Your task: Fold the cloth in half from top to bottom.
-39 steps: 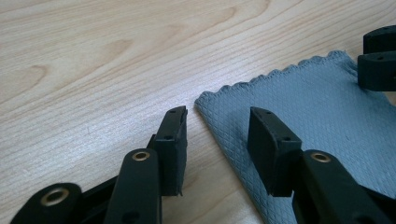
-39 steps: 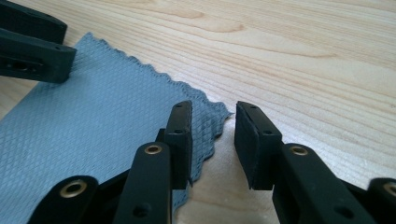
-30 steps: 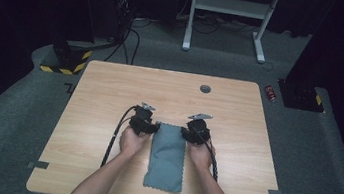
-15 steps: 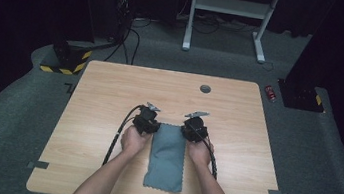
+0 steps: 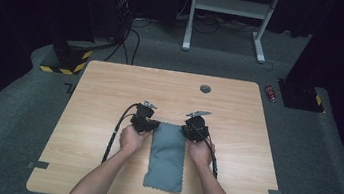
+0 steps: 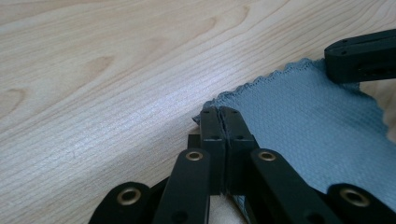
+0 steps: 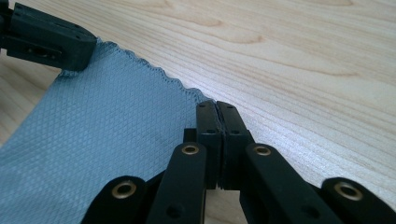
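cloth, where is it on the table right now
In the high view the blue-grey cloth lies flat on the near middle of the wooden table, lengthwise toward the person, its far corners pinched by the left claw and right claw.

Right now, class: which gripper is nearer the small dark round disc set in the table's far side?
Right. The right gripper sits almost directly below the disc, at the cloth's far right corner; the left gripper lies further left.

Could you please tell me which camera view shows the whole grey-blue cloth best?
The high view: the grey-blue textured cloth lies there whole, a long rectangle on the table. The left gripper view and the right gripper view each show just one far corner and its scalloped edge.
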`<state>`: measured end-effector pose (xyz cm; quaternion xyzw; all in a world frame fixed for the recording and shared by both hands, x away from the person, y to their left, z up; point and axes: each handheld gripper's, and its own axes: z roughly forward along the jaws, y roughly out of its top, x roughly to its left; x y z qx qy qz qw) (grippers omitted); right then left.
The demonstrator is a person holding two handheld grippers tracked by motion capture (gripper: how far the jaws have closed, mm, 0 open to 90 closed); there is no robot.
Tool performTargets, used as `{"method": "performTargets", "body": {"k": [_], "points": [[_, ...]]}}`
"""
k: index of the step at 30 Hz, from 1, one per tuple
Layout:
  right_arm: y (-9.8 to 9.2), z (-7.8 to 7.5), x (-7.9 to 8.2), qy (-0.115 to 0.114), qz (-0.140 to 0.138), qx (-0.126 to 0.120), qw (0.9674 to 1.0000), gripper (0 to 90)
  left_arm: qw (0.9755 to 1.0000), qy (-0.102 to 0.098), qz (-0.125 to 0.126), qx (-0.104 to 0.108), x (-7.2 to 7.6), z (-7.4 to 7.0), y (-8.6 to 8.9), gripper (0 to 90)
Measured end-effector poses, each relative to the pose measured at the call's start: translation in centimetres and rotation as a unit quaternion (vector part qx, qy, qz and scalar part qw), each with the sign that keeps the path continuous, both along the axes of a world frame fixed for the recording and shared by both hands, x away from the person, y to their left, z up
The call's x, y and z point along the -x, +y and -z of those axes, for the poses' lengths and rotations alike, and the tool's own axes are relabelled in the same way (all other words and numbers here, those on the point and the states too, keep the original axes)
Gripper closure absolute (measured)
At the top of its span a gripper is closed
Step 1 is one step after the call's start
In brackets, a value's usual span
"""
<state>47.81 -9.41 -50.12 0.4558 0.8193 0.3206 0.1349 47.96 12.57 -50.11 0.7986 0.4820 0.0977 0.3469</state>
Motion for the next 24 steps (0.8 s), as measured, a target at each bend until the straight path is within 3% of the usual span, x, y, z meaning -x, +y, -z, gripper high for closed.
{"method": "performTargets", "body": {"k": [4,8,11,16,21,24], "points": [[-0.1,-0.4,0.1,-0.004,-0.002,-0.005,1.0000,88.9,1.0000,0.000,0.005,0.006,0.0,-0.6,0.3,88.8],[-0.1,-1.3,-0.1,-0.007,-0.005,-0.006,0.9999,88.9,0.9998,-0.014,0.013,0.003,-0.2,-1.6,0.2,88.8],[-0.1,-2.0,-0.2,-0.016,-0.009,-0.005,0.9998,89.1,0.9998,-0.009,0.008,0.014,-0.3,-1.8,0.6,88.8],[0.3,-2.7,-0.6,-0.018,-0.017,-0.001,0.9997,89.1,0.9999,-0.009,0.005,0.013,-0.6,-2.1,1.1,88.8],[0.6,-3.9,-1.1,-0.030,-0.017,0.002,0.9994,89.1,0.9996,-0.023,0.004,0.019,-1.3,-3.8,1.3,88.8],[0.4,-5.0,-1.4,-0.038,-0.015,-0.003,0.9992,89.1,0.9991,-0.040,0.011,0.012,-1.7,-5.1,1.2,88.8]]}}
